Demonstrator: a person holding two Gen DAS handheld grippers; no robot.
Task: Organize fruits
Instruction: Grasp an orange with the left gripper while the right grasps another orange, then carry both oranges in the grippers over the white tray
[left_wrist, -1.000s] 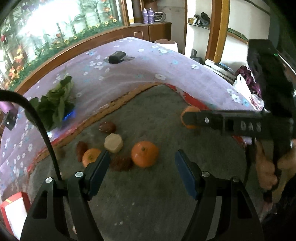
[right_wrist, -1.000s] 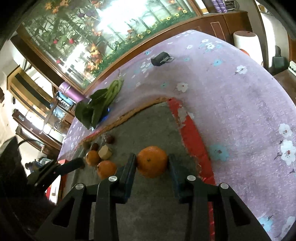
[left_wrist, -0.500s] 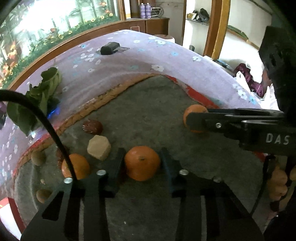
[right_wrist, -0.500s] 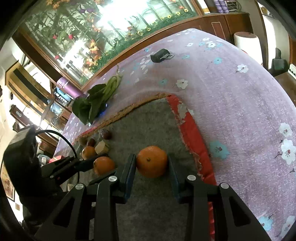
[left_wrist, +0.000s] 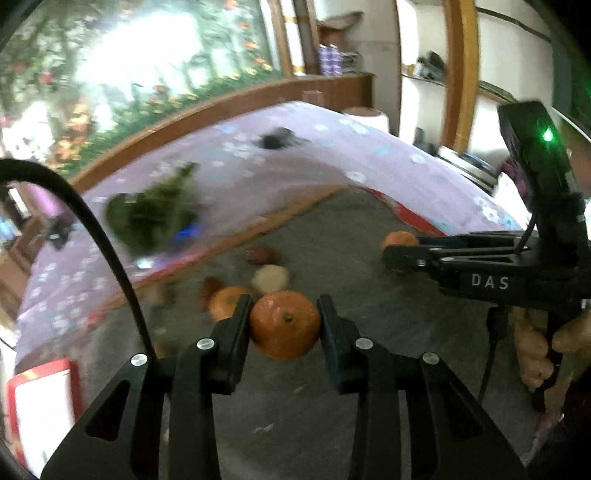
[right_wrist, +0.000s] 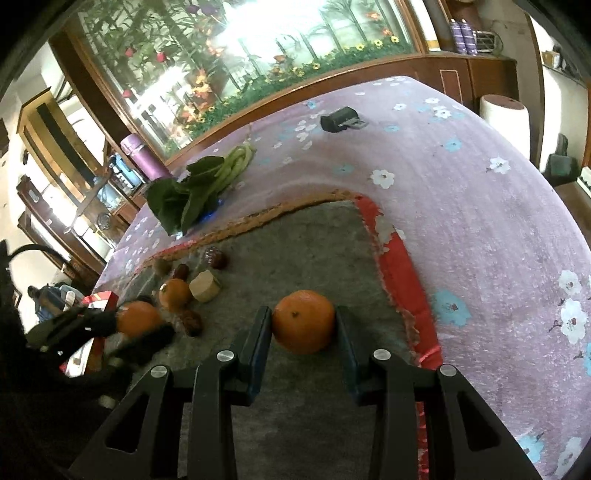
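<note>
Oranges are the fruit I am working with, and I have one in each gripper. My left gripper (left_wrist: 285, 325) pinches an orange (left_wrist: 285, 324) between its pads, the stem scar facing the camera, the skin bright and smooth. My right gripper (right_wrist: 303, 326) is clamped on a second orange (right_wrist: 303, 321), round, evenly coloured, with a small dark stem mark near the top. Both sit over the grey mat (right_wrist: 314, 236), which lies on the purple flowered tablecloth (right_wrist: 480, 221).

The mat's far edge is a tan braided border (right_wrist: 258, 218), and its right edge is a worn red strip (right_wrist: 402, 266) just beside my right gripper's outer finger. Past that strip the tablecloth runs wide and bare to the table's edge, so there is open room to the right. The middle of the mat, between my two grippers, is also bare.

To the left it is crowded: a third orange (right_wrist: 174, 293), a pale faceted block (right_wrist: 204, 286), and several dark red dates (right_wrist: 216, 257) cluster near the mat's far left corner, close to my left gripper. Leafy greens (right_wrist: 184, 199) with long green beans (right_wrist: 236, 162) lie on the cloth beyond the border, and a small black device (right_wrist: 341, 120) sits further back. A red-edged box (left_wrist: 40, 406) sits at the mat's near left.
</note>
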